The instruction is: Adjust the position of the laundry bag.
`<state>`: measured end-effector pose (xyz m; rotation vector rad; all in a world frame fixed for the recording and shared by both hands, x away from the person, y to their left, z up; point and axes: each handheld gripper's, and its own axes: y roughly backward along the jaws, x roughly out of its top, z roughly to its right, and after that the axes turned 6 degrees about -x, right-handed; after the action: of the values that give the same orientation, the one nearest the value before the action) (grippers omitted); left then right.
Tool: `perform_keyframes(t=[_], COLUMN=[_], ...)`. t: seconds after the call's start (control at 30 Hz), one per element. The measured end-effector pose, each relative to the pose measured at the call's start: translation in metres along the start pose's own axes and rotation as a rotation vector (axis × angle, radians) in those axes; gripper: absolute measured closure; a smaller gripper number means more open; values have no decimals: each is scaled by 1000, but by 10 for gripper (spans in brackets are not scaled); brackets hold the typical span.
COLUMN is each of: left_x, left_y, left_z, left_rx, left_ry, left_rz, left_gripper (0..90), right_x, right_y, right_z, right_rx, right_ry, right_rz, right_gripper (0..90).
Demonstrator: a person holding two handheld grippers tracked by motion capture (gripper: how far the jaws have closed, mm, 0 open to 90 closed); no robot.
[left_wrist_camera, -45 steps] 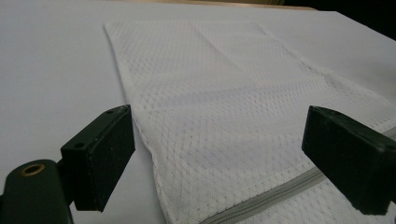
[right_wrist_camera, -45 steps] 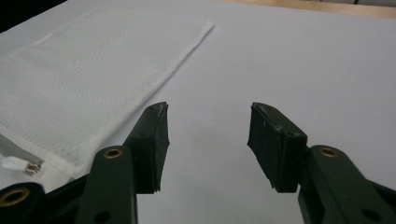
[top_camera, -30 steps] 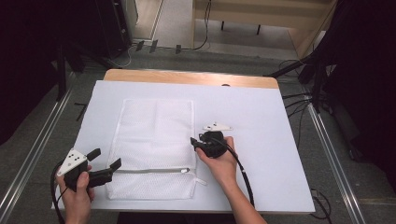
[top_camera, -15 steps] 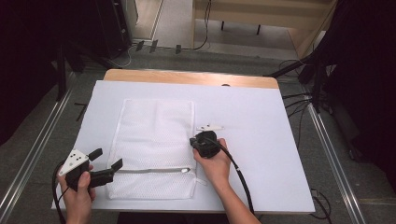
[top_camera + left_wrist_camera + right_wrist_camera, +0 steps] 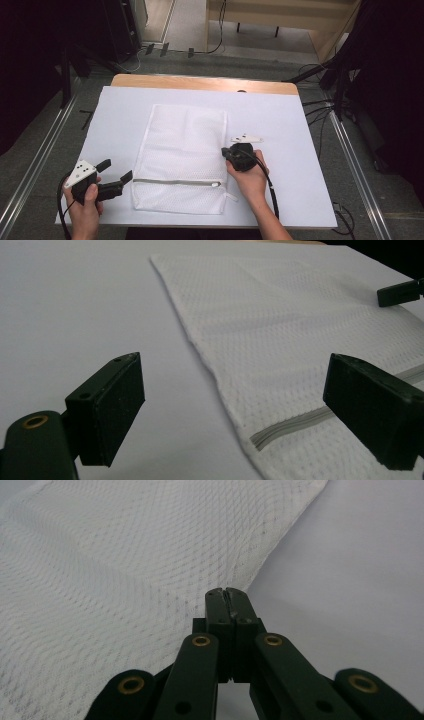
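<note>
On the bench (image 5: 310,150), covered by a white sheet, we see a white mesh laundry bag (image 5: 182,150) lying flat, its long side running away from us and its grey zipper (image 5: 175,182) crossing the near end. The zipper pull (image 5: 216,185) sits at the right end of the zipper, so the bag looks zipped shut.

Our left tongs (image 5: 117,182) rest low at the near left corner, held in the left hand (image 5: 85,210), with the jaws spread wide and pointing toward the bag's near left edge. From the left gripper view the two black jaws frame that edge: the left end of the zipper (image 5: 260,437) lies between them, and nothing is caught. The tongs are just beside the bag (image 5: 300,340), not touching it as far as we can tell.

Our right tongs (image 5: 227,152) are in the right hand (image 5: 250,177) at the bag's right edge, just above the zipper's level. In the right gripper view the right tongs (image 5: 226,596) have their jaws pressed together, tips at the mesh (image 5: 125,580) border where it meets the sheet (image 5: 360,555). We cannot tell whether a bit of mesh is pinched between them.
</note>
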<state>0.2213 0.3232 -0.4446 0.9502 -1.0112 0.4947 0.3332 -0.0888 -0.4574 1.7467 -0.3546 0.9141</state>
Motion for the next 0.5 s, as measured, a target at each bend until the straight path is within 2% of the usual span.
perform_keyframes(t=[0.07,0.1,0.2,0.27,0.3,0.33,0.5], left_x=[0,0,-1,-1,-1,-1,-2], left_y=[-1,-2,-2,-2,-2,-2,-3], left_z=[1,2,2,2,2,3,5], left_rx=[-2,-5,-8,-8,-11,-11,-16], left_ry=[1,-3,-2,1,3,4,0], left_rz=[-1,-4,-6,-6,-7,-7,-10], left_gripper=[100,100,100,100,100,100,100], right_x=[0,-1,-1,-1,-1,-1,-3], right_y=[2,7,11,19,19,23,25], right_z=[5,14,24,39,39,46,57], right_rx=[-3,-17,-25,-40,-40,-45,-68], right_ry=[-1,-7,-19,-35,-35,-42,-34], right_rz=[2,8,16,26,26,30,32], right_gripper=[900,900,900,900,900,900,900])
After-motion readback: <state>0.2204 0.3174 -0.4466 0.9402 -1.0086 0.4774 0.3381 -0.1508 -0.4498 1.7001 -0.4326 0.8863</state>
